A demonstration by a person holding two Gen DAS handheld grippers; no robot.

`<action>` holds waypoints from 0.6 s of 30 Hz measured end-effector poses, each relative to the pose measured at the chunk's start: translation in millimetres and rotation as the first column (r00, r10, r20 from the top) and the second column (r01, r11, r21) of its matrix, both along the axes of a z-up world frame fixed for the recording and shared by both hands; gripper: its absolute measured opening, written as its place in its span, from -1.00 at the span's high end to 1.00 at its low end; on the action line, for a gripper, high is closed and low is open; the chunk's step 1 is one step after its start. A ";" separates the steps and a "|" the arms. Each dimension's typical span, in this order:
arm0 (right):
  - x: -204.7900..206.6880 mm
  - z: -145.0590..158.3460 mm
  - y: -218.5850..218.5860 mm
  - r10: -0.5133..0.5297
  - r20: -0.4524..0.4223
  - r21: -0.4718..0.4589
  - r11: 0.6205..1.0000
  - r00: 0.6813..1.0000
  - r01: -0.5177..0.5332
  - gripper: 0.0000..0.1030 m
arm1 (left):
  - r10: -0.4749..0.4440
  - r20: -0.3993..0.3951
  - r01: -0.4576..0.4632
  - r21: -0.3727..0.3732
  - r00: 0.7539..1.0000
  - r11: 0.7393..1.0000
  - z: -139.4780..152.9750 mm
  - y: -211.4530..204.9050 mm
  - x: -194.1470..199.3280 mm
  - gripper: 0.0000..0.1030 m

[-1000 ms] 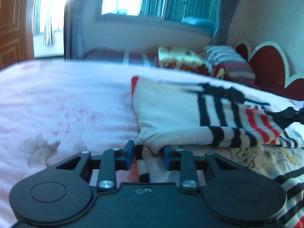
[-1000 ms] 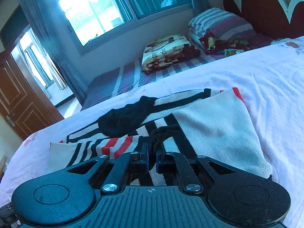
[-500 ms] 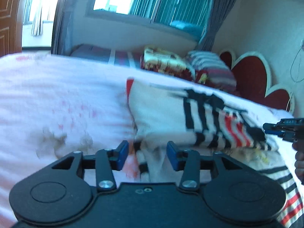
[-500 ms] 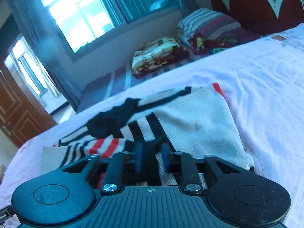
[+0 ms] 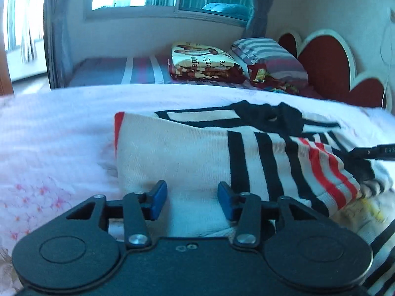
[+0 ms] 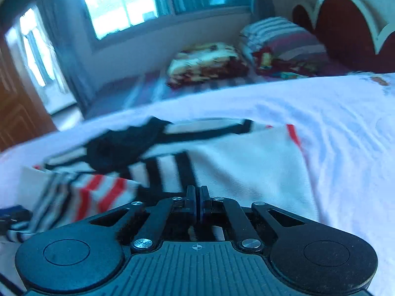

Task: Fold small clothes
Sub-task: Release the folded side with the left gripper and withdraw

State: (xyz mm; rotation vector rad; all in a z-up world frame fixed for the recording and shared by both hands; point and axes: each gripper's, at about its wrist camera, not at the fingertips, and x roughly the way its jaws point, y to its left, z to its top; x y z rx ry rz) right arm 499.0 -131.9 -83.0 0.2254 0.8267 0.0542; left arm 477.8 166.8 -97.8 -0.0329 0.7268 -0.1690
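A cream knit sweater with black and red stripes lies folded on the bed, also seen in the right wrist view as the sweater. My left gripper stands open at its near edge, cream knit lying between the blue pads without being pressed. My right gripper is shut over the black stripes; whether cloth is pinched between its pads does not show. From the left wrist view the right gripper's tip sits at the dark bunched end of the sweater.
The bed sheet is white and pink with a flower print. A second striped garment with a cartoon print lies at the right. A folded blanket, a striped pillow and a red headboard are beyond.
My left gripper has let go of the sweater's edge and opened wider. The right gripper opened, then shut again, and has sunk a little toward the striped part.
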 end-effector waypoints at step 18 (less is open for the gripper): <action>48.5 -14.5 101.6 0.152 0.024 0.046 0.987 0.988 -0.153 0.66 | 0.035 -0.011 -0.035 0.021 0.999 0.999 -2.7 35.5 76.4 -0.43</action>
